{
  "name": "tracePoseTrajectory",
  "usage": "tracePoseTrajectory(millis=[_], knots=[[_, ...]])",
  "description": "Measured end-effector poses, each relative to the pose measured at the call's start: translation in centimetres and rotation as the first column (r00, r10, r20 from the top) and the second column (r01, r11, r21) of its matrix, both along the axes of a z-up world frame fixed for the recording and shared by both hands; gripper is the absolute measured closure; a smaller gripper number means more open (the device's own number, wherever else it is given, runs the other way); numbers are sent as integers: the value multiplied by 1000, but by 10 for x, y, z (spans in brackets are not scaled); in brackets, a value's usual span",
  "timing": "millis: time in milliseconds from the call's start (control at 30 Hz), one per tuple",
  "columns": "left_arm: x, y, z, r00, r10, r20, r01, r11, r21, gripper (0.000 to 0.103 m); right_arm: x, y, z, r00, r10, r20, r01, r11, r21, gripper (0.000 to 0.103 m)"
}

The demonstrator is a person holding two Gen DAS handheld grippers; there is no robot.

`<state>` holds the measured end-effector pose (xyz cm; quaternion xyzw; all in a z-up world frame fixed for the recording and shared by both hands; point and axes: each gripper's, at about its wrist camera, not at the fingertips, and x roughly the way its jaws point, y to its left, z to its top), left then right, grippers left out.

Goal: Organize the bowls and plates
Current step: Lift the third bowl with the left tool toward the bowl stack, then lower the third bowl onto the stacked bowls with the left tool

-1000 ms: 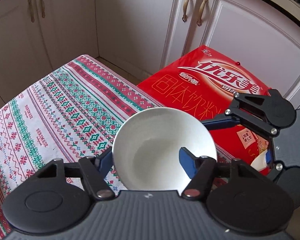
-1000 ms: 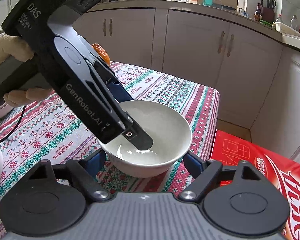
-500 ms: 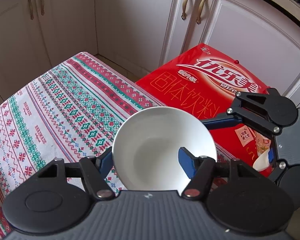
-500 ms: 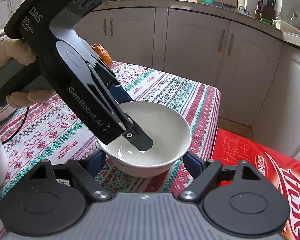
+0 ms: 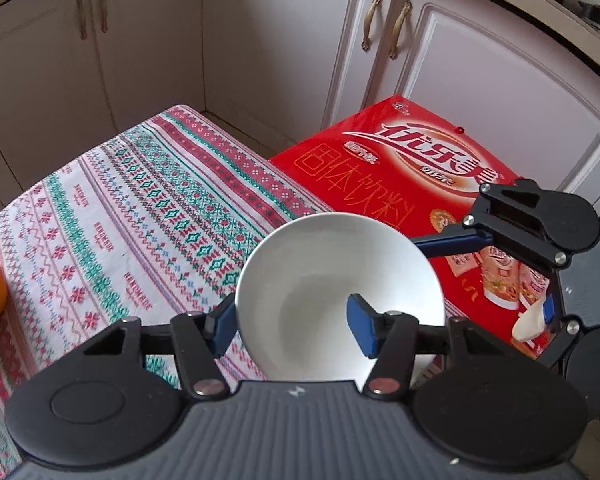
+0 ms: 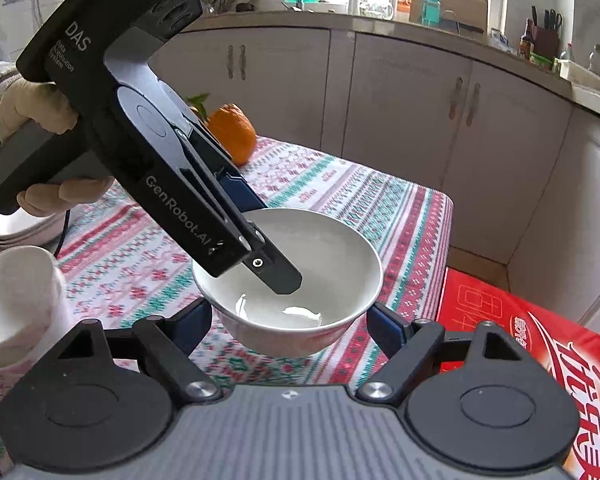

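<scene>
White bowl (image 5: 332, 280) pinched at its rim by the left gripper (image 5: 292, 326).
We judge it rigid, glossy, breakable; right gripper (image 6: 290, 320) spread open, empty.

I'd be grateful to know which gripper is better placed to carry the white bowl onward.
Left. The left gripper already pinches the white bowl by its rim; the right gripper only flanks it, jaws open.
</scene>
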<state>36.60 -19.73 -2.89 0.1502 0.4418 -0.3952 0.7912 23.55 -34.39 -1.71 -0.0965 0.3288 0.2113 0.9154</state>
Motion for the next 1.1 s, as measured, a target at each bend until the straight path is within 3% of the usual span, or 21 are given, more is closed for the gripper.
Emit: tracePoseTrajectory(millis=[533,1100], knots=[[-65,48,44,995,77,56,-75,997,-29,47,-55,39,45,998,61,33,-61,998,19,15],[-120,110,57,978,189,90,-184,981,-59,47,-93,94,56,985,164,42,-165,986,8,15]])
